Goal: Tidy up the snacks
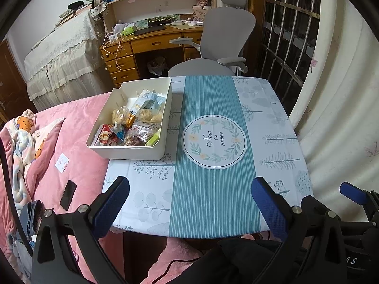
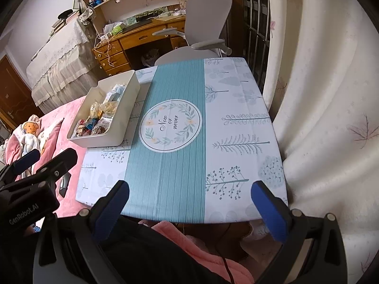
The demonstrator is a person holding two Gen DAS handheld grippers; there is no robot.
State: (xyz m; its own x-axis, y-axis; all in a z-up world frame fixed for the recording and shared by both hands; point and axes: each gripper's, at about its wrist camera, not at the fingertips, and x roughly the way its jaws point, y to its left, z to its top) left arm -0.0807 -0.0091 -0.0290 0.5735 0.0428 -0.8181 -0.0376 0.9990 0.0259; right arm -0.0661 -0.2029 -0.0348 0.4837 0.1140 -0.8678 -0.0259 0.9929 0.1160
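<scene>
Table [image 1: 272,123]: a squarish top lay under a smooth printed cloth, with a teal ribbed stripe down the middle and pale tree motifs on either side.
Bed [image 1: 78,123]: pink fleecy cover, just left of the table.
Bin [image 1: 111,150]: a cream rectangular plastic tub with rounded corners stood on the table's left side, its long axis running from the near edge toward the far edge.
Snacks [image 1: 132,123]: crinkly, glossy packets were heaped inside the bin.
Left gripper [image 1: 189,189]: blue textured pads spread wide, holding nothing, above the near table edge.
Right gripper [image 2: 189,191]: likewise spread and empty.
</scene>
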